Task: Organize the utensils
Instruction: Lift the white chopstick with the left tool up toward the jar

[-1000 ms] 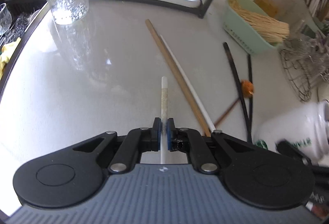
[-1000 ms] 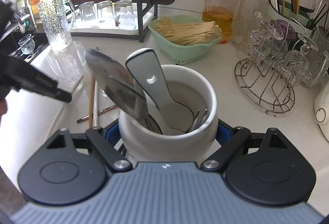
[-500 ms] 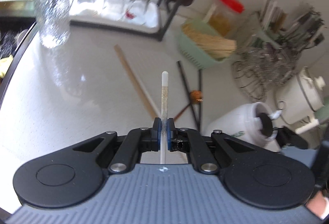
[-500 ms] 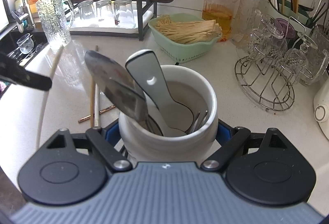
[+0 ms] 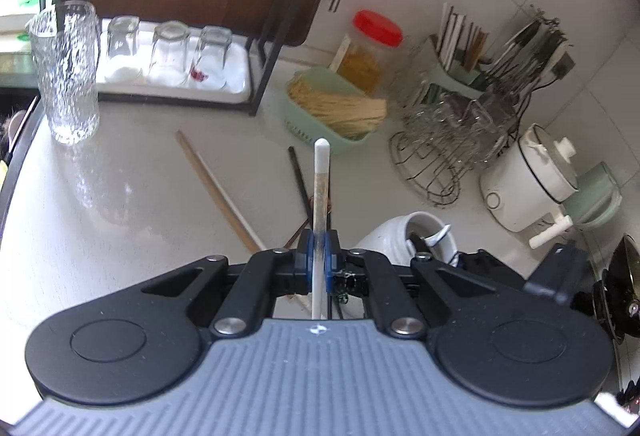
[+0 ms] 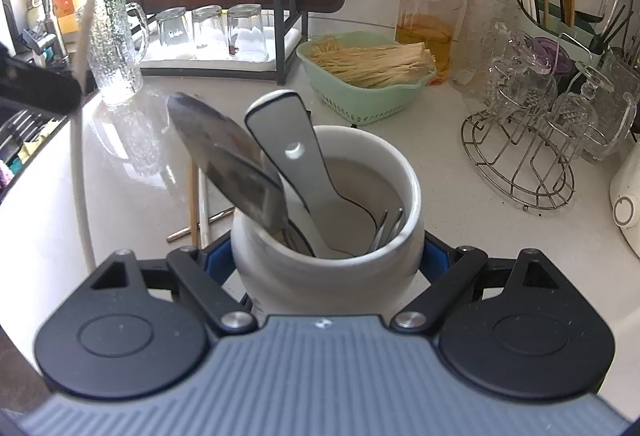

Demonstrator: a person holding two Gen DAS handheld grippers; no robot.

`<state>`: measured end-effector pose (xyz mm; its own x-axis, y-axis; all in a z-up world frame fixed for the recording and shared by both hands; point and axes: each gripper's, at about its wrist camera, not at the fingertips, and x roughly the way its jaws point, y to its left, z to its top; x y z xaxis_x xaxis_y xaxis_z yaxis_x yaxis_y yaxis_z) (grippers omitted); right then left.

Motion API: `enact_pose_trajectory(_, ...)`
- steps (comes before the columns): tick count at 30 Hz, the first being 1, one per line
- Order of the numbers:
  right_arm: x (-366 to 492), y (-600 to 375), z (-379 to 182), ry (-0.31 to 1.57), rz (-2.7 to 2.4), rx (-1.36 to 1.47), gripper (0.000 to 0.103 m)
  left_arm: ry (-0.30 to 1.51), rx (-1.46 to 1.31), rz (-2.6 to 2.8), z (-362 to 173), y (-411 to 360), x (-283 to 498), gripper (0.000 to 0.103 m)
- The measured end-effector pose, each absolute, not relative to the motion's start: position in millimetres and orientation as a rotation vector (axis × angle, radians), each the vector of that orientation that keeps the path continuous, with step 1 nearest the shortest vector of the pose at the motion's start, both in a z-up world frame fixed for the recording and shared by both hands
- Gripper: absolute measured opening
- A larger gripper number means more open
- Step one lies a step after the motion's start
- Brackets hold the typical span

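Presently the left tool (image 5: 318, 256) is clenched on a white chopstick (image 5: 320, 191), blue pads pressed against its shaft, and holds it clear of the surface (image 5: 120, 203) with the rounded tip pointing away from the camera. From the right wrist view the same chopstick (image 6: 78, 139) appears at the left edge as a pale, blurred rod, standing steeply above the surface.

The right tool (image 6: 328, 256) grips a white ceramic utensil jar (image 6: 328, 268) across its body, one blue pad on each side. The jar contains a metal spatula (image 6: 224, 159), a white rice paddle (image 6: 296, 155) and fork tines (image 6: 390, 224), all leaning against the rim.

Loose items remaining on the surface: a wooden chopstick (image 5: 212, 187) lying beside a second white one (image 5: 240, 203), and dark chopsticks (image 5: 298, 175) nearby, partly hidden behind the held chopstick.

Further back stand a green basket of dry noodles (image 6: 368, 75), a red-lidded jar (image 6: 430, 23), a wire glass rack (image 6: 528, 155) and a textured glass pitcher (image 5: 66, 71).
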<state>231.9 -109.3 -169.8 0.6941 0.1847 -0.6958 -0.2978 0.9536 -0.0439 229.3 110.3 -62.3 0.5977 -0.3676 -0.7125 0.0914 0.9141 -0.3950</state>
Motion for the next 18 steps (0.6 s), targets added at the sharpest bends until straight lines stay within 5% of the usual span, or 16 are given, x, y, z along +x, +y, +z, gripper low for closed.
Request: enact_pose_trajectory(18, 228.0, -108.5, -171.8, 0.73, 0.261, -0.157, 0.092, 0.856, -0.247, -0.363, -23.7, 85.9, 238.0, 0.006)
